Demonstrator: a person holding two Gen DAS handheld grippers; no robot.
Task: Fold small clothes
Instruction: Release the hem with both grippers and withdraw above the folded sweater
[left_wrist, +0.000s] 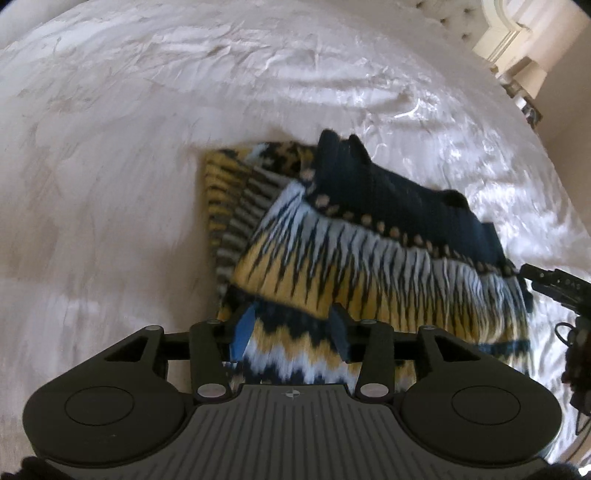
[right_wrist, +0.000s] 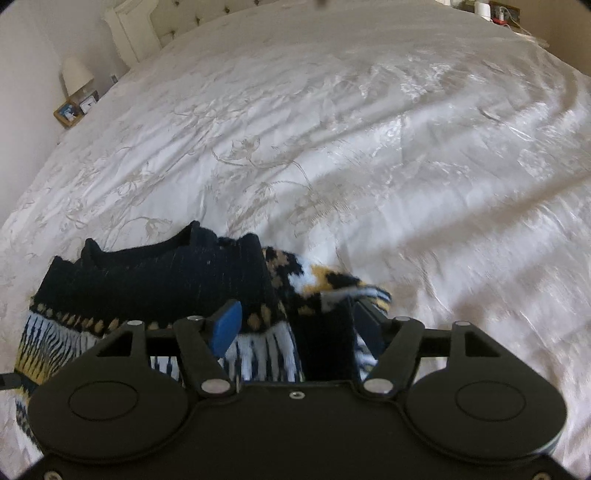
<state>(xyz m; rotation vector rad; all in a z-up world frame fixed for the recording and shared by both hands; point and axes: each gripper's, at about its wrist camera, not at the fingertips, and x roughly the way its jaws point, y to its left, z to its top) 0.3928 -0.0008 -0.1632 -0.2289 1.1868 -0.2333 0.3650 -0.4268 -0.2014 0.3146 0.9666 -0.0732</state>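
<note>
A small knitted sweater (left_wrist: 369, 251) in navy, yellow and white zigzag bands lies partly folded on the white bedspread (left_wrist: 147, 110), with its navy ribbed part on top. My left gripper (left_wrist: 291, 330) hovers over the sweater's near patterned edge. Its jaws stand apart and the knit lies flat between them, with no pad pressing on it. In the right wrist view the sweater (right_wrist: 166, 280) shows its navy part at the lower left. My right gripper (right_wrist: 297, 325) is open over a bunched fold, with its blue pad (right_wrist: 225, 326) clear of the cloth. The right tool's black frame (left_wrist: 554, 286) shows at the sweater's right edge.
The embroidered bedspread (right_wrist: 369, 147) stretches far beyond the sweater on all sides. A nightstand with a lamp, a clock and a picture frame (right_wrist: 75, 99) stands at the far left next to a tufted headboard (right_wrist: 129, 33). Cream furniture (left_wrist: 506, 33) stands past the bed's corner.
</note>
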